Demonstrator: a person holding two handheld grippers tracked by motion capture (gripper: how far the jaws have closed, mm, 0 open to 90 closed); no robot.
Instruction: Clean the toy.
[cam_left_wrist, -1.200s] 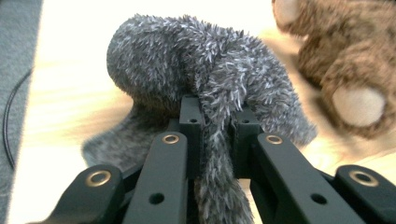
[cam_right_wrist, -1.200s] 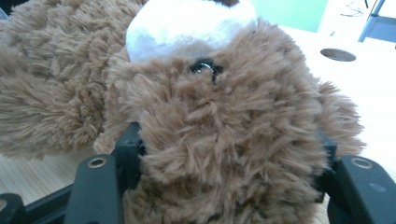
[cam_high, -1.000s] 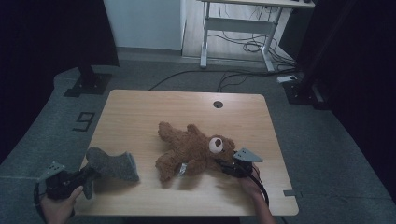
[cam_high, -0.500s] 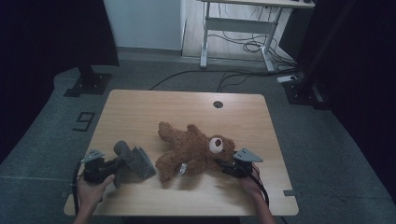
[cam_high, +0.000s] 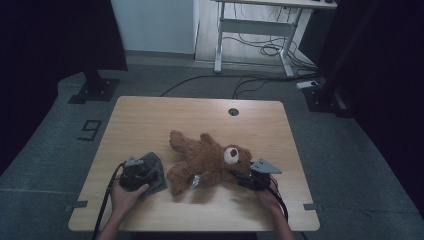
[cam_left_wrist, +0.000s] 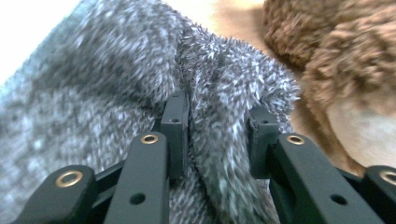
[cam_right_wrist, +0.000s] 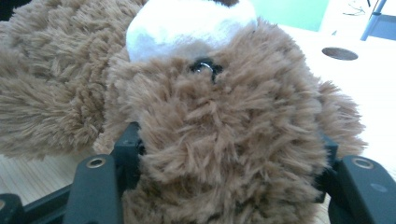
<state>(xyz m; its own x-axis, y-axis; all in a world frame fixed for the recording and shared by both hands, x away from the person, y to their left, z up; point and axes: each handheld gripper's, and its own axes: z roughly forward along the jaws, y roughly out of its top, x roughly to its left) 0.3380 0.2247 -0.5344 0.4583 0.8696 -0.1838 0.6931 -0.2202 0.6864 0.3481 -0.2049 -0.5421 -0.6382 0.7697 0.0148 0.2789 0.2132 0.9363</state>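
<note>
High view first: a brown teddy bear (cam_high: 210, 161) lies sprawled on the wooden desk (cam_high: 150, 120), a little toward the near edge and right of the middle, its head with the white muzzle pointing at the near right corner. Just to its left, close to the near edge, sits a bunched grey fuzzy cloth (cam_high: 150, 172), almost touching the bear's lower leg.

The person's left hand comes in over the near edge with the left gripper (cam_high: 134, 175) pushed into that cloth. In the left gripper view, a fold of the grey cloth (cam_left_wrist: 215, 116) stands up between the two black jaws. The jaws have just been opening: the left jaw lies against the fold, while the right one touches only the fluffy fibres, so the grip looks slack rather than pinched. The bear's brown fur (cam_left_wrist: 345, 51) fills the upper right corner beyond the cloth.

The right gripper (cam_high: 252, 179), with its grey three-cornered plate on top, is at the bear's head near the desk's near right part. In the right gripper view, the bear's head (cam_right_wrist: 224, 126) is wedged between the jaws, which stand fairly wide and press into the fur on both sides. A round cable hole (cam_high: 233, 111) marks the desk's far edge.
</note>
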